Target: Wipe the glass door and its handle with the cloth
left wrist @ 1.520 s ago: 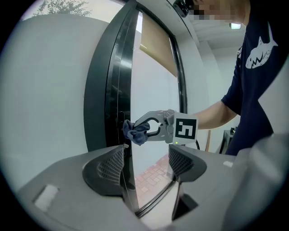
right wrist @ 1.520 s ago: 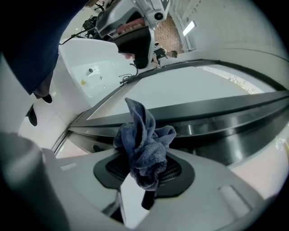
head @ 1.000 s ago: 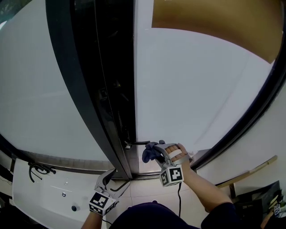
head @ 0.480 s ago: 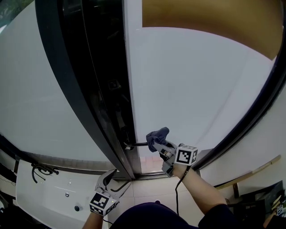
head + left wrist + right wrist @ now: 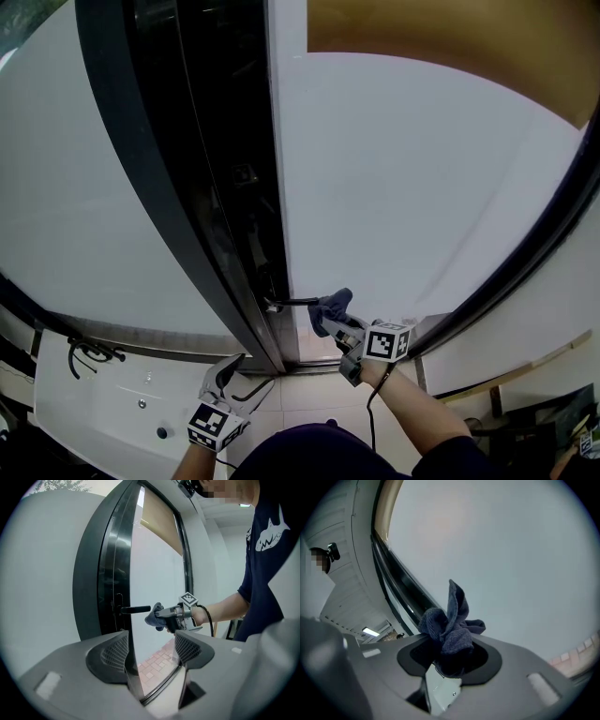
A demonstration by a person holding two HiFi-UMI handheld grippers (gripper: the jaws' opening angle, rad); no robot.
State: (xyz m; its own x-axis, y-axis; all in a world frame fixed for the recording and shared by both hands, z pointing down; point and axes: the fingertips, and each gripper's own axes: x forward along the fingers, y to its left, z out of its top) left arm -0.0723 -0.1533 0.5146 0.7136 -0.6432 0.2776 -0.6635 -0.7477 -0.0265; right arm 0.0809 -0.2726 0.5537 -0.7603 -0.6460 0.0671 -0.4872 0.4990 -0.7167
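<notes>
The frosted glass door stands in a dark frame, with its black lever handle sticking out near the bottom. My right gripper is shut on a bunched dark blue cloth. The cloth lies against the glass at the handle's free end. From the left gripper view the handle, cloth and right gripper line up left to right. The cloth bulges out of the right gripper towards the pane. My left gripper hangs low by the door's foot; in its own view this gripper is open and holds nothing.
A white panel with a black cable lies at lower left. Pale floor tiles run under the door. A brown panel covers the top of the pane. The person's torso fills the right of the left gripper view.
The right gripper with the cloth rose up the glass beside the handle's end, then came back down a little. The left gripper has stayed in place.
</notes>
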